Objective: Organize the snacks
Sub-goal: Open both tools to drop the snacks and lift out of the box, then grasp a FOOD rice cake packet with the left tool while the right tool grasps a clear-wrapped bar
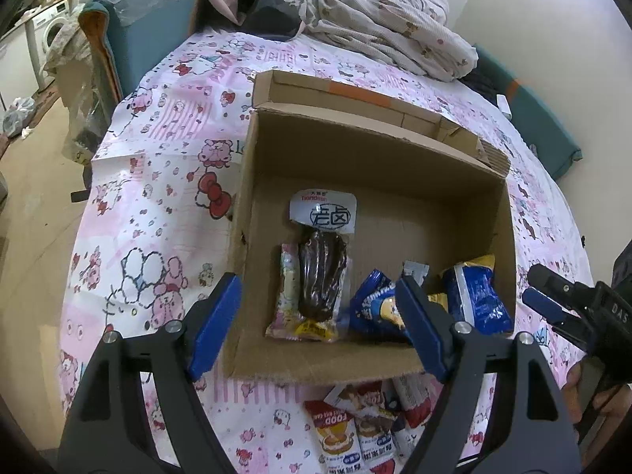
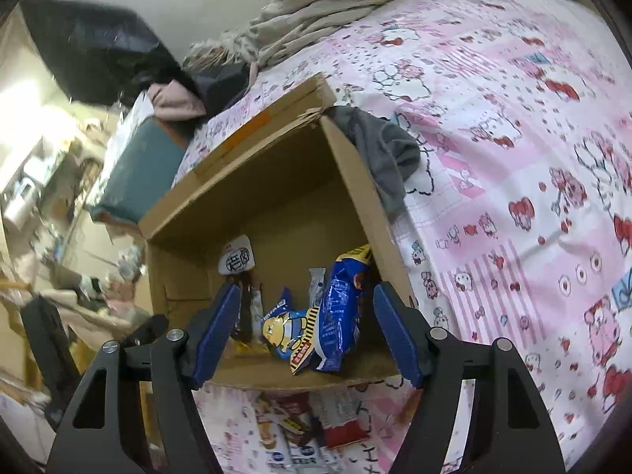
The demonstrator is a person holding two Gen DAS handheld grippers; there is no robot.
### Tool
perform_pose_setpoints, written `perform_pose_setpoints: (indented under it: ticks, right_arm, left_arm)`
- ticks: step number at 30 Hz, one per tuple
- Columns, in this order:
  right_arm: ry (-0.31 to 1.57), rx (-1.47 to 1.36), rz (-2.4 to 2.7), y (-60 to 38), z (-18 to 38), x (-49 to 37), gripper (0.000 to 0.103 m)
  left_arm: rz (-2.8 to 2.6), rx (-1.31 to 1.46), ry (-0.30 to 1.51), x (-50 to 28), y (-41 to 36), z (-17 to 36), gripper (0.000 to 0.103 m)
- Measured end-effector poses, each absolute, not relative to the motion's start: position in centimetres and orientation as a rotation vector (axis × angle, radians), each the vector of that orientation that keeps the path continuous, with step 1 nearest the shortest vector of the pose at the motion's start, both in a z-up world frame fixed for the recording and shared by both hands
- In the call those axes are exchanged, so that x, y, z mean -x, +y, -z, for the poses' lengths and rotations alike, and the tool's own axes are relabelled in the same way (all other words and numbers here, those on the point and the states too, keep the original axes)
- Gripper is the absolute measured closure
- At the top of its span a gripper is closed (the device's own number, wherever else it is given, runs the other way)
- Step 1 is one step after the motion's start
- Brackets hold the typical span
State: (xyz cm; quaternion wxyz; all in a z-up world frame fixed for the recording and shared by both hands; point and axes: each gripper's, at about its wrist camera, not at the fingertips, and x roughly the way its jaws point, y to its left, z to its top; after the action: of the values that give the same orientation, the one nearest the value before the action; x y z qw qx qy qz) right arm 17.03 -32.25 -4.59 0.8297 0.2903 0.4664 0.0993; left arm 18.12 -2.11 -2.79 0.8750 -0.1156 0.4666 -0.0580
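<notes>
Home bedroom, cartoon bedsheet, washing machine

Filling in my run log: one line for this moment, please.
left gripper: open, empty | right gripper: open, empty | cardboard box: holds snack packets | more packets outside box

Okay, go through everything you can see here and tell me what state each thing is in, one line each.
Cardboard box: flaps open, upright on the bed.
Blue snack bags: lying inside the box.
Dark vacuum-packed snack: lying flat inside the box.
Loose snack packets: on the bedsheet, outside the box.
Left gripper: jaws open, holding nothing.
Right gripper: jaws open, holding nothing.
</notes>
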Motion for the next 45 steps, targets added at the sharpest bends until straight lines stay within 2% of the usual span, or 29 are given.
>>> perform_pose_setpoints:
  ticks: [9, 15, 17, 25, 29, 31, 32, 38, 42, 45]
  right_arm:
    - [1.002, -0.632, -0.193, -32.5, 4.2, -14.6, 0.03]
    - [1.026, -0.613, -0.18, -32.5, 4.4, -12.8, 0.03]
    - [1.037, -0.621, -0.173, -32.7, 4.8, -12.0, 0.03]
    - [1.094, -0.596, -0.144, -33.1, 6.1, -10.3, 0.03]
    - [1.133, -0.566, -0.107, -33.5, 6.8, -9.9, 0.03]
    - [1.161, -0.558, -0.082, -33.7, 7.4, -10.0, 0.03]
    - [1.18, -0.547, -0.058, -33.8, 7.8, -10.1, 0.03]
    - [1.347, -0.495, -0.012, -32.4, 12.0, -12.2, 0.03]
    - [1.479, -0.348, 0.011, -30.2, 15.5, -13.6, 0.04]
    - [1.444, -0.116, 0.015, -28.4, 15.4, -13.7, 0.074]
  left_arm:
    - [0.098, 0.205, 1.009, -15.1, -1.8, 2.7, 0.026]
    - [0.064, 0.217, 1.127, -12.7, -2.3, 6.0, 0.026]
    - [0.09, 0.248, 1.176, -11.9, -2.9, 7.7, 0.032]
    - [0.101, 0.231, 1.35, -10.4, -6.4, 13.9, 0.038]
    - [0.101, 0.193, 1.371, -10.1, -7.4, 15.3, 0.04]
    - [0.082, 0.153, 1.36, -9.9, -7.4, 15.2, 0.072]
    - [0.073, 0.15, 1.365, -9.9, -7.3, 15.2, 0.078]
    - [0.046, 0.172, 1.357, -9.8, -5.9, 14.1, 0.078]
    - [0.035, 0.182, 1.341, -10.0, -4.4, 13.3, 0.078]
    - [0.025, 0.188, 1.323, -10.2, -3.8, 12.7, 0.078]
